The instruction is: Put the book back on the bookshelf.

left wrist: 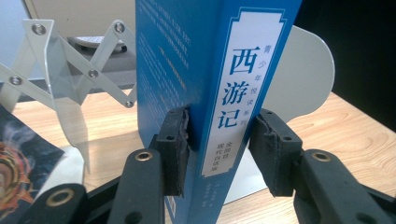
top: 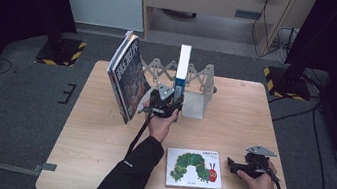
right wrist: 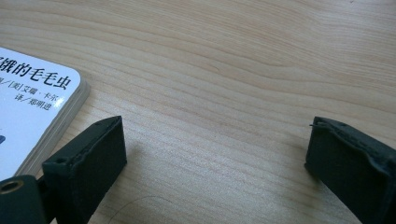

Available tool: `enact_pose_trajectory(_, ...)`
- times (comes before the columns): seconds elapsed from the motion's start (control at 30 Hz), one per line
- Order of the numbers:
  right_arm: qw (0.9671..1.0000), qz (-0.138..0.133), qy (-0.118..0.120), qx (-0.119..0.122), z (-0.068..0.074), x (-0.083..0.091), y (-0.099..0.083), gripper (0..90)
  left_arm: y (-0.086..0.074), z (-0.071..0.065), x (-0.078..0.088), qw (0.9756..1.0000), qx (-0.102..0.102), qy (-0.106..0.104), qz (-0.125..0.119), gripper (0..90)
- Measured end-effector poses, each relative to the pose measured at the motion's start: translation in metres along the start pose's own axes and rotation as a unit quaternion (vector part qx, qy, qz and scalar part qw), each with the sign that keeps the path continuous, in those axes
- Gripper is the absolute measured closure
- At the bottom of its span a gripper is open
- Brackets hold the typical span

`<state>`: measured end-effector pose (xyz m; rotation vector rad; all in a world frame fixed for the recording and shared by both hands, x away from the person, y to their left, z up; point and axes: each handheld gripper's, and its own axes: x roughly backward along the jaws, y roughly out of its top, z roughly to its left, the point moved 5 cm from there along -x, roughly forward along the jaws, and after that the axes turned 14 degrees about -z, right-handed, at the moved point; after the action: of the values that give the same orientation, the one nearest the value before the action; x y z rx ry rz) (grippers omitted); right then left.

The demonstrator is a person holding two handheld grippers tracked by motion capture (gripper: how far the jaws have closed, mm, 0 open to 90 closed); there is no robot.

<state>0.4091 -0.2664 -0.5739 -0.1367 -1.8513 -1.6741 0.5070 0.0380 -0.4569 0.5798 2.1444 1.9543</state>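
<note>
Blue upright paperback book (left wrist: pixel 205 93), pinched by the left claw (left wrist: pixel 219 144), could tip over if that claw lets go too early.

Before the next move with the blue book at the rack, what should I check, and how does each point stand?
1. Left tool clamped on blue book: ok.
2. Book upright: ok.
3. Book next to white end plate: ok.
4. Book's bottom edge resting on table: cannot tell.
5. Right tool open, nothing between its jaws: ok.
6. Caterpillar book lying flat, away from the blue book: ok.
</note>
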Motion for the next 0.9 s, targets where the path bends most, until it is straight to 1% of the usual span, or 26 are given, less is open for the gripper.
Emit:
enact_pose_trajectory(0.03, 1.0000, 0.000, 0.000, 0.000, 0.000, 0.000, 0.000, 5.0, 0.000, -0.001, 0.000, 1.0000, 0.004, 0.001, 0.000, 56.8)
enact_pose_trajectory(0.23, 1.0000, 0.000, 0.001, 0.000, 0.000, 0.000, 0.000, 4.9, 0.000, 0.000, 0.000, 1.0000, 0.001, -0.003, 0.001, 56.4)
enact_pose_trajectory(0.33, 1.0000, 0.000, 0.001, 0.000, 0.000, 0.000, 0.000, 4.7, 0.002, 0.002, 0.003, 0.9999, -0.005, -0.015, -0.004, 55.2)
enact_pose_trajectory(0.4, 1.0000, 0.000, 0.001, 0.000, 0.000, 0.000, 0.000, 4.6, 0.005, 0.003, 0.007, 0.9997, -0.011, -0.022, -0.009, 51.3)
enact_pose_trajectory(0.47, 1.0000, 0.001, 0.001, -0.002, 0.000, 0.000, 0.000, 3.3, 0.008, 0.003, 0.013, 0.9994, -0.016, -0.030, -0.009, 49.2)
enact_pose_trajectory(0.5, 1.0000, 0.001, 0.001, -0.002, 0.000, 0.000, 0.000, 3.3, 0.009, 0.004, 0.017, 0.9992, -0.016, -0.036, -0.008, 48.2)
enact_pose_trajectory(0.53, 1.0000, 0.002, 0.001, -0.001, 0.000, 0.000, 0.000, 2.8, 0.009, 0.004, 0.020, 0.9990, -0.010, -0.043, -0.006, 47.1)
enact_pose_trajectory(0.57, 1.0000, 0.002, -0.001, -0.001, 0.000, -0.001, 0.000, 2.2, 0.009, 0.004, 0.024, 0.9988, -0.010, -0.048, -0.004, 46.6)
enact_pose_trajectory(0.67, 1.0000, 0.003, -0.002, 0.001, 0.000, -0.001, 0.000, 1.6, 0.008, 0.004, 0.036, 0.9979, -0.025, -0.060, 0.002, 44.8)
enact_pose_trajectory(0.7, 1.0000, 0.003, -0.002, 0.001, 0.000, -0.001, 0.000, 1.6, 0.008, 0.003, 0.041, 0.9974, -0.021, -0.069, 0.003, 43.8)
enact_pose_trajectory(0.73, 1.0000, 0.003, -0.002, 0.001, 0.000, -0.001, 0.000, 1.6, 0.007, 0.003, 0.046, 0.9972, -0.018, -0.073, 0.005, 42.4)
enact_pose_trajectory(0.83, 1.0000, 0.003, -0.002, 0.001, 0.000, -0.001, 0.000, 1.6, 0.007, 0.005, 0.059, 0.9962, -0.021, -0.083, 0.014, 39.8)
enact_pose_trajectory(0.9, 1.0000, 0.003, -0.002, 0.001, 0.000, -0.001, 0.000, 1.4, 0.007, 0.006, 0.069, 0.9954, -0.013, -0.093, 0.018, 38.5)
